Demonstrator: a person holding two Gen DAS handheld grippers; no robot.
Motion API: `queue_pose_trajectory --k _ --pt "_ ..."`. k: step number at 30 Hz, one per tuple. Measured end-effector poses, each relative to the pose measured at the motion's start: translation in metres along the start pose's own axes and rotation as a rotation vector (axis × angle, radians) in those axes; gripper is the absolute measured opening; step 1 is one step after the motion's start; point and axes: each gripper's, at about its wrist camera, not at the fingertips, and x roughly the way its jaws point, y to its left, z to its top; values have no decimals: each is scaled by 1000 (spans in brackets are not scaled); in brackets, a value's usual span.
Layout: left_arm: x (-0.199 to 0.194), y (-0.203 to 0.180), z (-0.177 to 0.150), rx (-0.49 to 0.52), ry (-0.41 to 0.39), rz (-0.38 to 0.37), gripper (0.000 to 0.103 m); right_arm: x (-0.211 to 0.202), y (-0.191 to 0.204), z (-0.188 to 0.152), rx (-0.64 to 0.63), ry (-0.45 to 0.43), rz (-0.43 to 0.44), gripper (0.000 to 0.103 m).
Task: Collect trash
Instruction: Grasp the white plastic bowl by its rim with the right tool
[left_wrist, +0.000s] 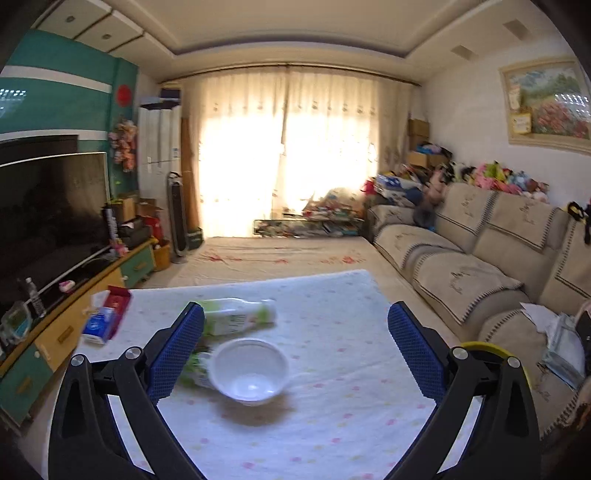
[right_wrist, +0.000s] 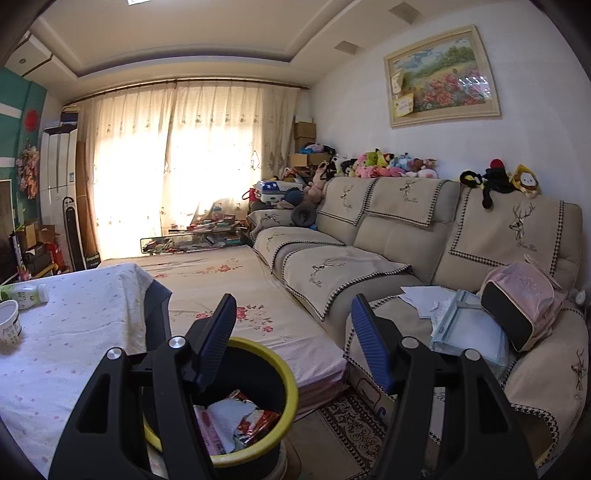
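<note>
My left gripper (left_wrist: 295, 308) hangs wide open over the cloth-covered table (left_wrist: 343, 373). A white plastic cup (left_wrist: 251, 373) lies on the cloth between the blue pads (left_wrist: 181, 347), and neither pad touches it. A green-and-white bottle (left_wrist: 240, 314) lies on its side just beyond it, and another green-labelled piece (left_wrist: 194, 367) sits by the left pad. My right gripper (right_wrist: 293, 301) is open and empty above a black bin with a yellow rim (right_wrist: 291, 391), which holds crumpled wrappers (right_wrist: 236, 421). The same cup (right_wrist: 9, 325) and bottle (right_wrist: 26, 293) show at the far left there.
A red-and-blue box (left_wrist: 107, 317) lies at the table's left corner. A TV (left_wrist: 48, 206) stands on a low cabinet (left_wrist: 70, 332) at the left. A beige sofa (right_wrist: 388, 240) with a pink bag (right_wrist: 517, 299) and papers fills the right. A floral-sheeted platform (right_wrist: 229, 295) lies between them.
</note>
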Motion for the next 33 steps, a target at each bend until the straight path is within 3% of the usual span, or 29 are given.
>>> queue_pose_trajectory --k 7,11,17,23,26,30,33 --pt "0 131 -20 -136 -27 224 98 -3 83 22 -73 0 165 63" --pt "1 193 -39 -223 -30 331 98 -5 142 36 -108 11 329 64" --pt "2 252 -63 -387 -4 390 98 -8 254 39 -206 74 613 65" --pt "1 252 -74 -421 12 414 98 -2 355 18 -305 202 800 65" --pt "-1 243 -74 -408 13 421 98 11 385 11 -326 257 776 64" --pt "0 234 -73 -378 23 423 98 48 399 6 -329 367 727 64" --pt "2 226 -73 -357 27 420 98 71 405 -3 -309 477 740 59"
